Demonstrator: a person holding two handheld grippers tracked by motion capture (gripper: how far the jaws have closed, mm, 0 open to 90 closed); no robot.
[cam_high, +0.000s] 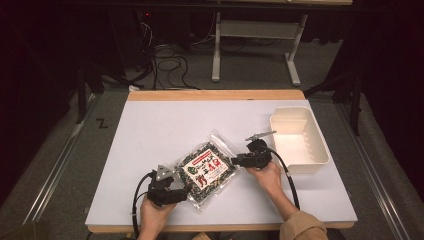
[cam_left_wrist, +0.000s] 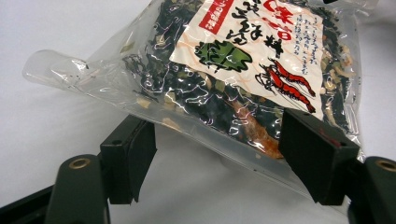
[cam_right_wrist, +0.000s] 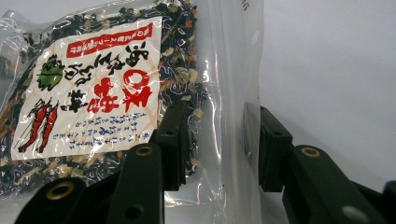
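A clear bag of dark dried seaweed mix (cam_high: 207, 167) with a white label printed in red lies at an angle on the white table (cam_high: 150, 130). My left gripper (cam_high: 186, 192) is at its near corner, open. In the left gripper view the bag (cam_left_wrist: 243, 56) has its lower edge raised off the table, over the gap of that gripper (cam_left_wrist: 219, 135). My right gripper (cam_high: 235, 160) is at the bag's right edge. In the right gripper view the bag's (cam_right_wrist: 93, 93) clear sealed strip stands between the parted jaws of the gripper (cam_right_wrist: 219, 135).
An empty white plastic bin (cam_high: 320, 145) stands at the table's right side, just beyond my right hand. Bare white table lies to the left and behind the bag. Cables and a stand's legs are on the floor past the far edge.
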